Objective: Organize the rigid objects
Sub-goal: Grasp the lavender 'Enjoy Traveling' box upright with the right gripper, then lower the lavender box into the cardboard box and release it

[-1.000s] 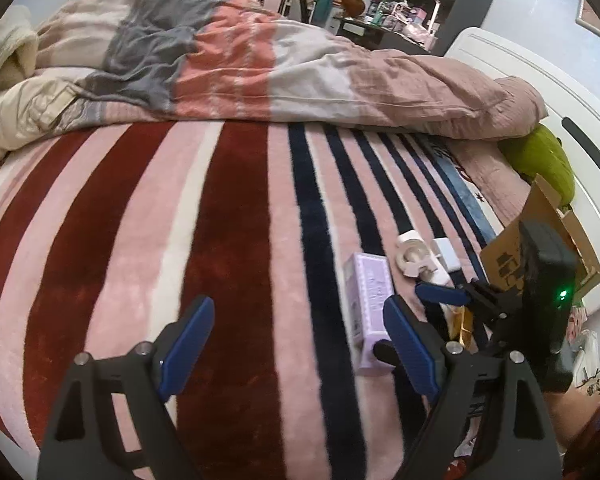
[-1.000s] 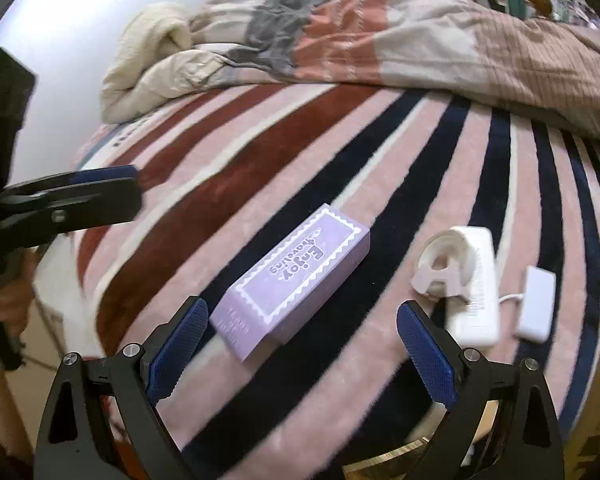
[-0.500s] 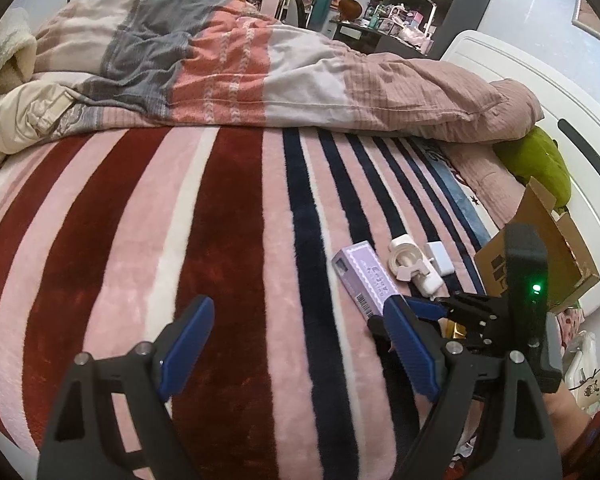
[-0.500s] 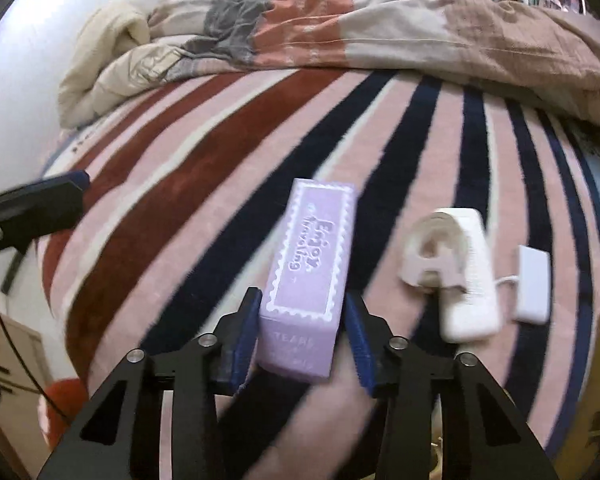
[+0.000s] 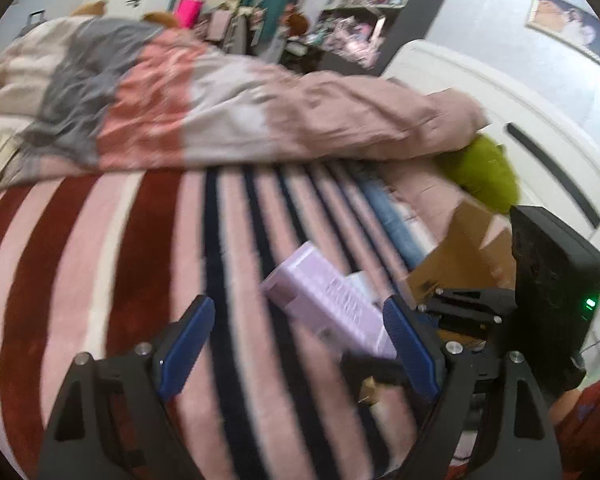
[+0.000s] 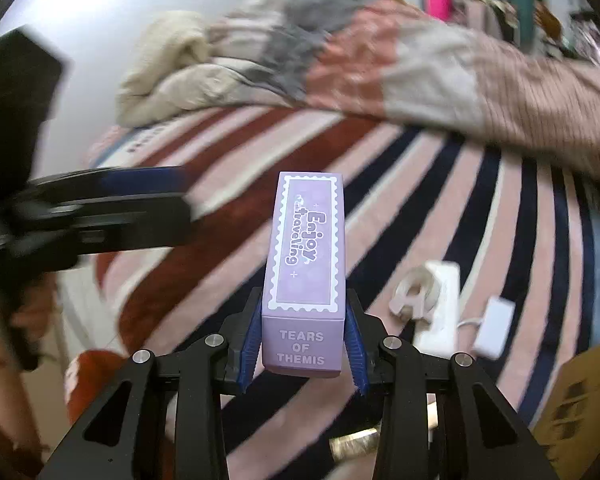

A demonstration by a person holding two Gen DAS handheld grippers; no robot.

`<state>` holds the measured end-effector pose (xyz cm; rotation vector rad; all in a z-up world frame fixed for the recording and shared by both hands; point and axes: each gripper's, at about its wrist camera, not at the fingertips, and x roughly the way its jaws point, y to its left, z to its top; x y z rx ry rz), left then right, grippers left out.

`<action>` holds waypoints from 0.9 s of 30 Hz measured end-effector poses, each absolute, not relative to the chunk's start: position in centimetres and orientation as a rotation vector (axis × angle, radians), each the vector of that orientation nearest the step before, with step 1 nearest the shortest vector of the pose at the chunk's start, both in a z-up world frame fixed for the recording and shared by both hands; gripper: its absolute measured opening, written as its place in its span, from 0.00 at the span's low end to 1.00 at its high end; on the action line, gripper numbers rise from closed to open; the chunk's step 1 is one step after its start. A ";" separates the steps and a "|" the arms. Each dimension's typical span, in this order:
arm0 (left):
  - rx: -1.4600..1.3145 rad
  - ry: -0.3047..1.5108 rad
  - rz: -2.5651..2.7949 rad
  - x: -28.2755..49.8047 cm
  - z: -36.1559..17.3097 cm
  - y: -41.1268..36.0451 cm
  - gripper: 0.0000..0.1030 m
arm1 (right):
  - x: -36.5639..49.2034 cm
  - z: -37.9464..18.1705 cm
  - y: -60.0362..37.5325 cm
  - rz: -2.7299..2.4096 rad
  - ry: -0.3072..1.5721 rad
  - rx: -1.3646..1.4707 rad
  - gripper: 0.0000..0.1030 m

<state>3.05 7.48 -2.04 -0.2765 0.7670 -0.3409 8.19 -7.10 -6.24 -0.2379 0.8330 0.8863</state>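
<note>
My right gripper [image 6: 303, 344] is shut on a purple box [image 6: 306, 256] printed "Enjoy traveling" and holds it lifted above the striped blanket [image 6: 440, 208]. The same purple box [image 5: 328, 300] shows in the left wrist view, raised between my left gripper's blue pads and the right gripper's black body [image 5: 552, 292]. My left gripper [image 5: 296, 344] is open and empty above the blanket. A white tape dispenser [image 6: 416, 292] lies on a white power strip [image 6: 440, 308] to the right, with a small white adapter [image 6: 494, 328] beside it.
A cardboard box [image 5: 464, 256] stands at the right edge of the bed, also seen at the lower right of the right wrist view [image 6: 580, 408]. A bunched quilt [image 5: 220, 100] lies across the far side. A green plush [image 5: 484, 172] sits by the white headboard [image 5: 540, 128].
My right gripper closed on the purple box and lifted it off the blanket, turning it end-on. The left gripper stayed open and shifted toward the right gripper.
</note>
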 end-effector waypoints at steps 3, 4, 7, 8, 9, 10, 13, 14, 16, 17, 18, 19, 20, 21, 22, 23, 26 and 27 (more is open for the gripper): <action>-0.288 0.737 -0.418 4.2 0.0 5.2 0.82 | 7.1 -2.6 -9.1 0.919 0.775 -0.254 0.32; -0.289 0.729 -0.458 4.6 0.7 4.2 0.81 | 6.9 -1.7 -9.8 0.920 0.760 -0.254 0.32; -0.285 0.707 -0.556 5.8 2.4 1.0 0.70 | 6.2 0.7 -12.7 0.908 0.720 -0.247 0.32; -0.285 0.708 -0.576 6.1 2.7 0.3 0.61 | 6.1 1.2 -13.6 0.899 0.709 -0.248 0.32; -0.286 0.710 -0.613 6.7 3.1 -1.0 0.55 | 5.9 1.8 -14.8 0.882 0.700 -0.248 0.32; -0.286 0.714 -0.646 7.2 3.4 -2.2 0.54 | 5.8 2.2 -15.7 0.868 0.697 -0.246 0.32; -0.254 0.729 -0.702 8.4 3.9 -6.1 0.51 | 6.3 2.8 -19.2 0.820 0.710 -0.218 0.32; -0.241 0.740 -0.720 9.0 4.0 -7.7 0.51 | 6.4 2.9 -20.3 0.805 0.719 -0.207 0.32; -0.226 0.759 -0.745 9.8 3.9 -10.1 0.51 | 6.8 2.8 -22.6 0.770 0.740 -0.183 0.32; -0.215 0.771 -0.759 10.2 3.8 -11.5 0.51 | 7.0 2.8 -23.7 0.752 0.751 -0.175 0.32; -0.207 0.778 -0.767 10.4 3.8 -12.4 0.51 | 7.2 2.7 -24.6 0.736 0.762 -0.168 0.32; -0.195 0.791 -0.778 10.8 3.7 -13.7 0.51 | 7.3 2.6 -25.4 0.723 0.772 -0.160 0.32; -0.184 0.800 -0.785 11.1 3.6 -14.8 0.51 | 7.5 2.4 -26.6 0.707 0.787 -0.149 0.32; -0.172 0.811 -0.793 11.3 3.4 -15.8 0.51 | 7.8 2.4 -27.3 0.695 0.798 -0.143 0.32; -0.159 0.824 -0.801 11.7 3.3 -17.0 0.51 | 8.0 2.2 -28.1 0.684 0.808 -0.139 0.32; -0.150 0.835 -0.807 11.9 3.1 -17.8 0.51 | 8.3 2.1 -28.8 0.673 0.819 -0.135 0.32; -0.130 0.868 -0.820 12.6 2.4 -19.8 0.51 | 8.7 1.4 -30.7 0.640 0.848 -0.133 0.32; -0.126 0.872 -0.818 12.6 2.4 -20.0 0.54 | 8.7 1.1 -31.2 0.632 0.853 -0.134 0.32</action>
